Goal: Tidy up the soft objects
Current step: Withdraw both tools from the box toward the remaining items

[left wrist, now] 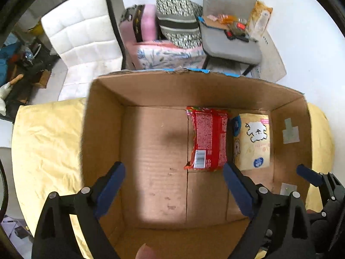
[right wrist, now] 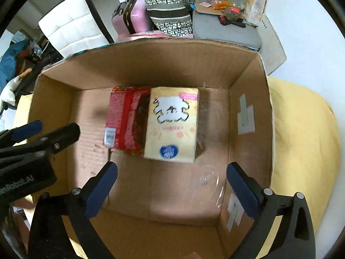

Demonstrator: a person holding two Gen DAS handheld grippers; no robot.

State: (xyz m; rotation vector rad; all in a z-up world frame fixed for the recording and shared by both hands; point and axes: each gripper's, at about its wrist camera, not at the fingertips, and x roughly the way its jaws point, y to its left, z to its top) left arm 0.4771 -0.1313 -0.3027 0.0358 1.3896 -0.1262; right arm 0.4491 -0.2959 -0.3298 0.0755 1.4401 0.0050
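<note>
Tissue pack [left wrist: 253, 141], yellow with a white dog print, lies flat on the floor of the cardboard box [left wrist: 103, 129], at 3 o'clock in the left wrist view. Red snack packet [left wrist: 208, 139] lies just beside it toward 9 o'clock. Left gripper [left wrist: 173, 185] hangs over the box, jaws wide, holding nothing. Right gripper's blue fingertip [left wrist: 306, 173] shows at 4 o'clock. Box sits on a yellow cushion [left wrist: 47, 142]. Beyond it at 12: grey chair [left wrist: 230, 21] with clutter, patterned bag [left wrist: 179, 21], pink suitcase [left wrist: 140, 23].

Right wrist view: tissue pack [right wrist: 172, 125] at centre, touching the red snack packet [right wrist: 125, 118] toward 9 o'clock. Right gripper [right wrist: 171, 183] spread wide, empty, above the box floor. Left gripper [right wrist: 43, 133] enters at 9 o'clock.
</note>
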